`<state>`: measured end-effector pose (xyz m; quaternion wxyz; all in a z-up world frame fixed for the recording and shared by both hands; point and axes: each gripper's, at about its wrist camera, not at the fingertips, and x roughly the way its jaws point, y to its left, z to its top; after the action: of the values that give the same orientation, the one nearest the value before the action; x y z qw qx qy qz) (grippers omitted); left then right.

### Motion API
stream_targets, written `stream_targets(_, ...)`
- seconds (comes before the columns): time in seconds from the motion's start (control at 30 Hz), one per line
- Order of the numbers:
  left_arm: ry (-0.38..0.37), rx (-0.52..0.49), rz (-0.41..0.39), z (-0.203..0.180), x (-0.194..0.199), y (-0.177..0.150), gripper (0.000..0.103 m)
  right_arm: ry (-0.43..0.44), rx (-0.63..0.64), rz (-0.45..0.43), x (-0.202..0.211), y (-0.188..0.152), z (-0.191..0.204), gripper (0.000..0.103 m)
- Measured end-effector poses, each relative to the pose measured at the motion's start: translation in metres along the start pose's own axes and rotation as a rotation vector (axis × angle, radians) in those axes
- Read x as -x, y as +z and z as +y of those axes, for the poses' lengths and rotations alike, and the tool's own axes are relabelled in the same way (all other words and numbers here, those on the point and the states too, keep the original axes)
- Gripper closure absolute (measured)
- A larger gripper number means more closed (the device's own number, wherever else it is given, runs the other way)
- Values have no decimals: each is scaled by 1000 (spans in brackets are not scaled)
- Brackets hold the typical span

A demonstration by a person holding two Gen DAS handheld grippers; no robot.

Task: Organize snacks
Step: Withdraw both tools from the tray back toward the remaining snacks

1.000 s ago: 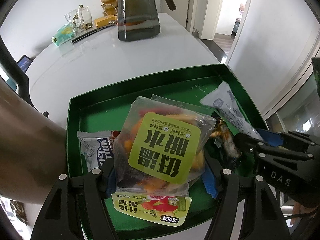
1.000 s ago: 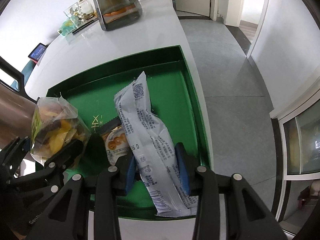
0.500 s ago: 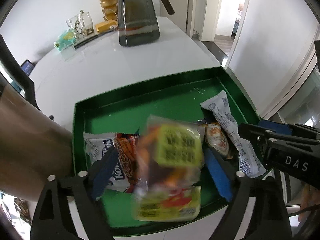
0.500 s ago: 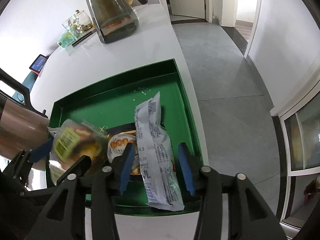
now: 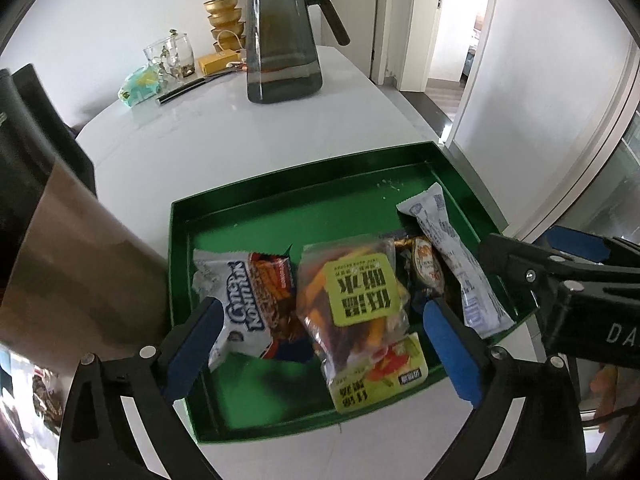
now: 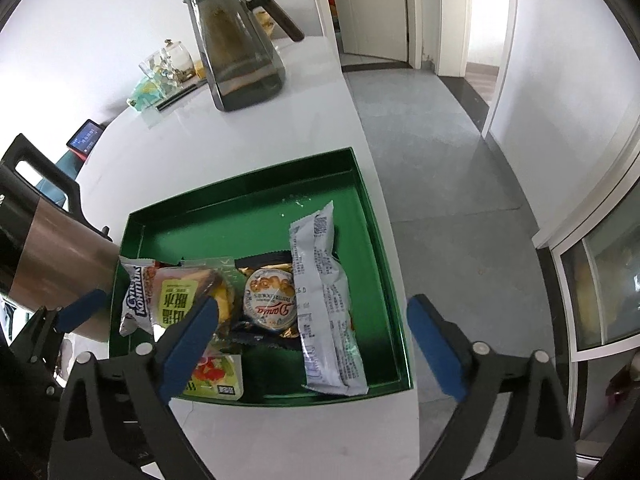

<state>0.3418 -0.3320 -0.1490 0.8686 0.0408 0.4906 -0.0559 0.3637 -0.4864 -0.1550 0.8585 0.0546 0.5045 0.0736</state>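
Observation:
A green tray point(image 5: 304, 204) point(image 6: 248, 216) near the table's front right edge holds several snack packs. A clear bag with a lime label point(image 5: 356, 296) point(image 6: 180, 304) lies in its middle, on a yellow-green pack point(image 5: 384, 376) point(image 6: 216, 376). A white and blue cookie pack point(image 5: 240, 300) lies to its left, a round butter-cookie pack point(image 6: 270, 300) and a long white wrapper point(image 5: 452, 264) point(image 6: 324, 304) to its right. My left gripper point(image 5: 320, 344) is open and empty above the tray's near side. My right gripper point(image 6: 312, 344) is open and empty above the near right part.
A dark glass pitcher point(image 5: 280, 40) point(image 6: 236, 48) stands at the table's far side, with a glass jar point(image 5: 170, 56), gold bowls point(image 5: 222, 20) and a teal packet point(image 5: 140, 86) near it. A metal kettle point(image 5: 68, 264) point(image 6: 44, 264) stands left of the tray. The floor drops off right.
Both grippers opened and pulled back. The left one let go of the lime-label bag, the right one of the long white wrapper; both packs now lie in the tray.

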Motion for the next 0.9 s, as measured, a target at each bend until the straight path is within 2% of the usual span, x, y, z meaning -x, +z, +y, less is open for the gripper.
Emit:
stream_targets(0.23,-3,12,-8,10,21,-16,2,-24,28,-32,20,-14,13,0)
stream_targets(0.47,-4,22,-16,26,46,-40,2,-9,36,-39,41,-30,28,0)
stream_targets(0.9,41,91,-29,82,82,-83,2,28,62,-50,53,-67,80,0)
